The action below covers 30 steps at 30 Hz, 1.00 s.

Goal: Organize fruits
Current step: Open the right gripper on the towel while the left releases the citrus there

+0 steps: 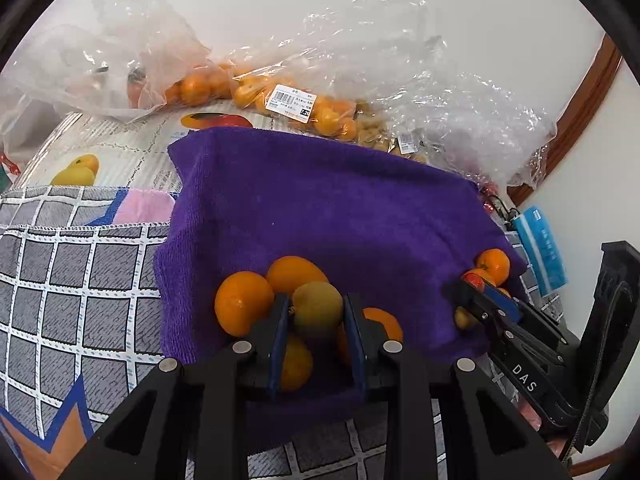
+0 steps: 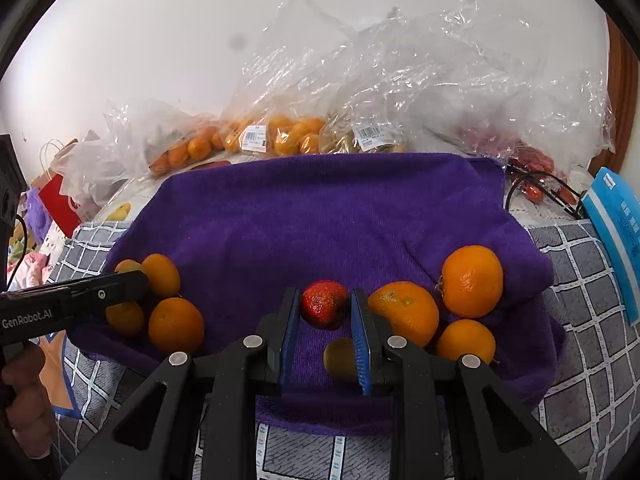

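A purple towel [image 1: 320, 208] lies on the table, also in the right wrist view [image 2: 320, 216]. My left gripper [image 1: 317, 312] is shut on a yellow-green fruit [image 1: 318, 309], with several oranges [image 1: 243, 303] around it at the towel's left front. My right gripper [image 2: 325, 307] is shut on a red strawberry [image 2: 324, 304]; it also shows in the left wrist view [image 1: 472, 292]. Three oranges [image 2: 472, 280] lie just right of it, and a small yellow fruit [image 2: 339, 358] lies under its right finger.
Clear plastic bags of oranges [image 1: 208, 88] and other fruit [image 2: 360, 136] line the back by the wall. A grey checked cloth [image 1: 80, 272] covers the table. A blue packet [image 2: 618, 232] lies at the right, with black cables [image 2: 536, 188] nearby.
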{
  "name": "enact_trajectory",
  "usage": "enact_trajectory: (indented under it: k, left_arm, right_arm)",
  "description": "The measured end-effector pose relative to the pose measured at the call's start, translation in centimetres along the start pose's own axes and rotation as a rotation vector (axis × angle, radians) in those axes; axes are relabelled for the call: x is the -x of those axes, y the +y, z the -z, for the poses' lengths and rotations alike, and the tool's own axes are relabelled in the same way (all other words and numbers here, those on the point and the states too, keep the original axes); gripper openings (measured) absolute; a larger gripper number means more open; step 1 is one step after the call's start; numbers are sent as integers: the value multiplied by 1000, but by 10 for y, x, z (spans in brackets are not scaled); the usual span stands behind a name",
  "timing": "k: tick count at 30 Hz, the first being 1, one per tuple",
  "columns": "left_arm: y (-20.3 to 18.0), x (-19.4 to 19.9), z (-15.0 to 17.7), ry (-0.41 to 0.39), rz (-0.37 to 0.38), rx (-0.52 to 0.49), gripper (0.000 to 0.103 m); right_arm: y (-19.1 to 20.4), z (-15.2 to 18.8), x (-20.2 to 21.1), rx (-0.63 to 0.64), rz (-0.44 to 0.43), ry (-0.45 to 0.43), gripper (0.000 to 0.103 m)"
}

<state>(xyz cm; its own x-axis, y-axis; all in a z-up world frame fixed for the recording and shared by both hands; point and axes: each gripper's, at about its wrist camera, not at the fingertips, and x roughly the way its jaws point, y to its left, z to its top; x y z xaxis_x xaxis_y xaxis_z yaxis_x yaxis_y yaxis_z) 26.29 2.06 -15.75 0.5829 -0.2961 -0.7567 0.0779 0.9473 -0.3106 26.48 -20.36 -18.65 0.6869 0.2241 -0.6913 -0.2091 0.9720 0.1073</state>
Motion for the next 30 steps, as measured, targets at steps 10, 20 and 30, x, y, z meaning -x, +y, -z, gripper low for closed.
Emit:
enact_trajectory:
  k: [10, 20, 30]
  left_arm:
    - [3, -1, 1, -1, -5, 15, 26]
    - [-16, 48, 11, -50, -66, -55, 47]
    - [-38, 129, 50, -130, -110, -88, 70]
  right_arm:
    - [2, 4, 2, 14, 4, 16, 31]
    - [0, 3, 56, -52, 69, -30, 52]
    - [15, 16, 150, -76, 156, -56, 64]
